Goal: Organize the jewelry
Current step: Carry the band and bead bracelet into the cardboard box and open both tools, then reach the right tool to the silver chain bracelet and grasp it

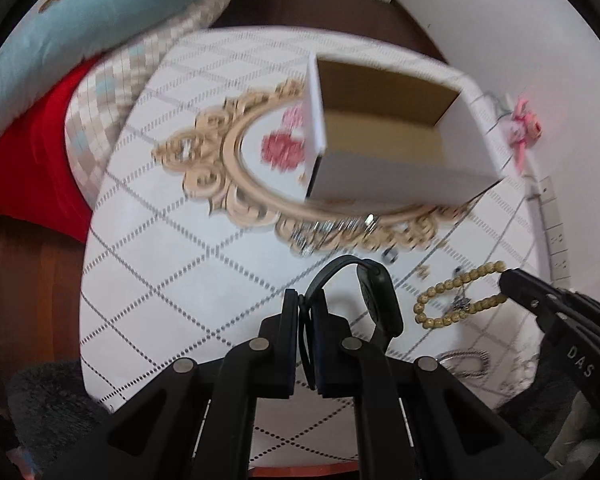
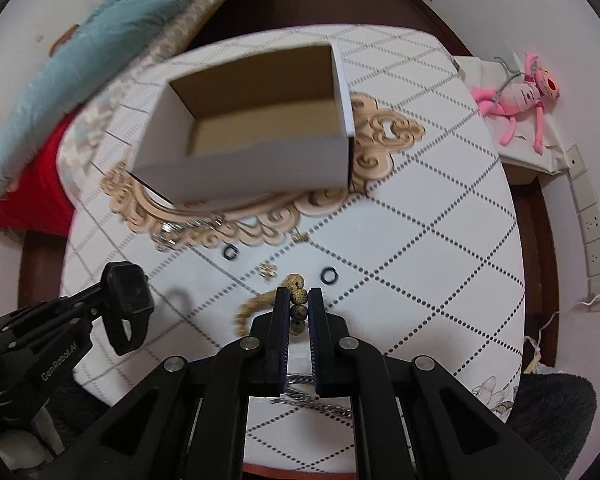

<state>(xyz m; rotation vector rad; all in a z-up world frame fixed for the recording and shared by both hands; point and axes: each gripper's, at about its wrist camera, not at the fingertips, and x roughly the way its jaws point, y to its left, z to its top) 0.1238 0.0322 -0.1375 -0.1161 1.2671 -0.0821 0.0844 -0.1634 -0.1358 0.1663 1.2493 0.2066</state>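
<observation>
An open white cardboard box (image 1: 404,168) with a brown inside stands on the round table (image 1: 148,240); it also shows in the right wrist view (image 2: 244,176). My left gripper (image 1: 306,300) is shut on the strap of a black smartwatch (image 1: 380,300), held above the table; the watch also shows in the right wrist view (image 2: 129,296). My right gripper (image 2: 299,298) is shut on a tan bead bracelet (image 2: 298,304), which also shows in the left wrist view (image 1: 456,296). The right gripper (image 1: 508,280) shows at the bracelet's end there.
Loose on the table lie two black rings (image 2: 231,253) (image 2: 329,275), small gold pieces (image 2: 268,270), a silver bracelet (image 1: 332,232) and a silver chain (image 2: 316,400). A pink plush toy (image 2: 516,92) lies on a side stand. A bed (image 2: 60,80) is at the left.
</observation>
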